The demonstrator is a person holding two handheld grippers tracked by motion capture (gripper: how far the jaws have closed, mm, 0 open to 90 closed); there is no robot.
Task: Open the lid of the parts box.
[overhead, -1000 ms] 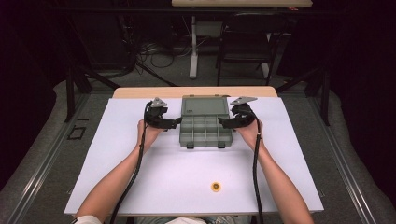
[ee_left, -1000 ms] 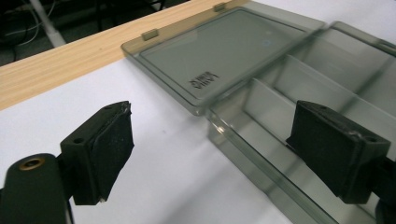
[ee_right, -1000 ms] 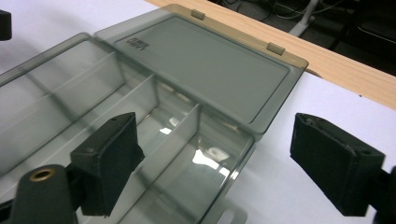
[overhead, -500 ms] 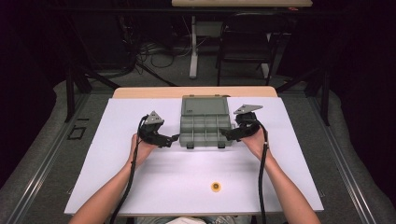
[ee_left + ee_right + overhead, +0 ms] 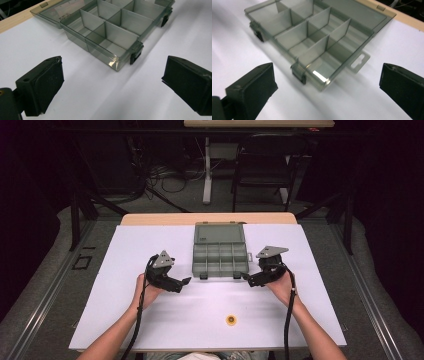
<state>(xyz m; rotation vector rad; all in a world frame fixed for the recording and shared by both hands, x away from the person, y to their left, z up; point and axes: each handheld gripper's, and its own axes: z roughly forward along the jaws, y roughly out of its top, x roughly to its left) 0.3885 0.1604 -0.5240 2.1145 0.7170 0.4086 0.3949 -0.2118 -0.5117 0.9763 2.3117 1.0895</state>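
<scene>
Both tongs have drawn back from the open, smoky-grey clear plastic compartment box (image 5: 220, 255) toward the person. The left tongs (image 5: 184, 282) and right tongs (image 5: 246, 279) now flank its front corners, their jaws just opened wide and empty, above the white table (image 5: 125, 250).

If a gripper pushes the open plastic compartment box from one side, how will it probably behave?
The compartment box looks like thin, clear, empty plastic, so it is probably light and stiff. On the smooth white table it would likely slide or swivel rather than tip, since it lies low and flat. Its open lid may flap if it is lifted.
</scene>
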